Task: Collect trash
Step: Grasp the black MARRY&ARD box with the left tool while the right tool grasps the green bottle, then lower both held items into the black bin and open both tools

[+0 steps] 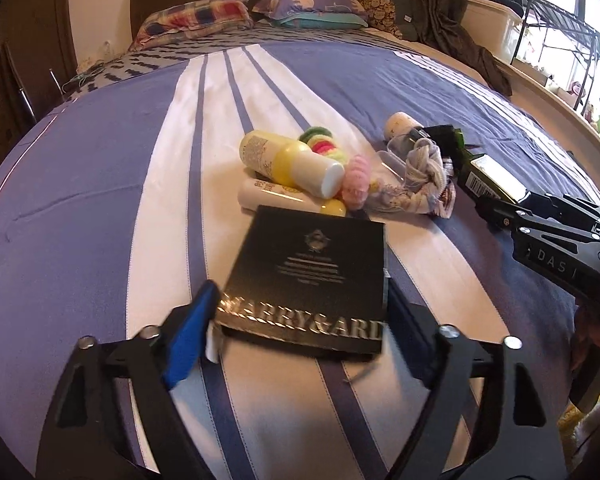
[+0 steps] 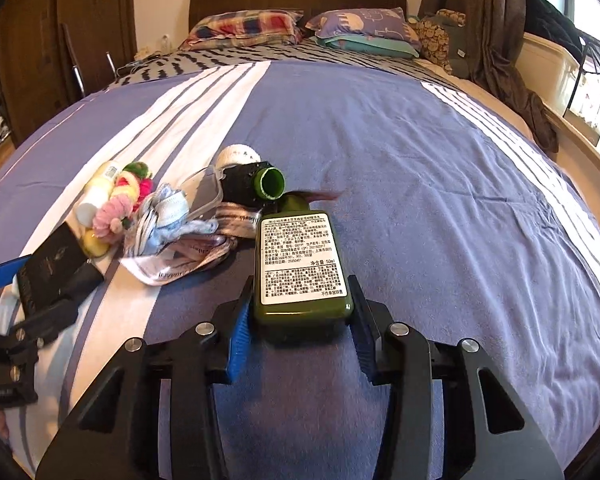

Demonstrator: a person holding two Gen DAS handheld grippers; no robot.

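Blue bedspread (image 2: 420, 160) bare right of frame, clutter (image 2: 160, 216) left. Right gripper (image 2: 300, 320) jaws clamped on bottle (image 2: 300, 264); left gripper (image 1: 300, 320) jaws clamped on box (image 1: 308, 276).

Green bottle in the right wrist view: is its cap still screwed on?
No: the green bottle, held in the right gripper, ends in a bare neck, and a loose green cap lies open-end up beyond it.

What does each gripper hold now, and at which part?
The left gripper holds the black box by the sides of its near end. The right gripper holds the green bottle by the sides of its base.
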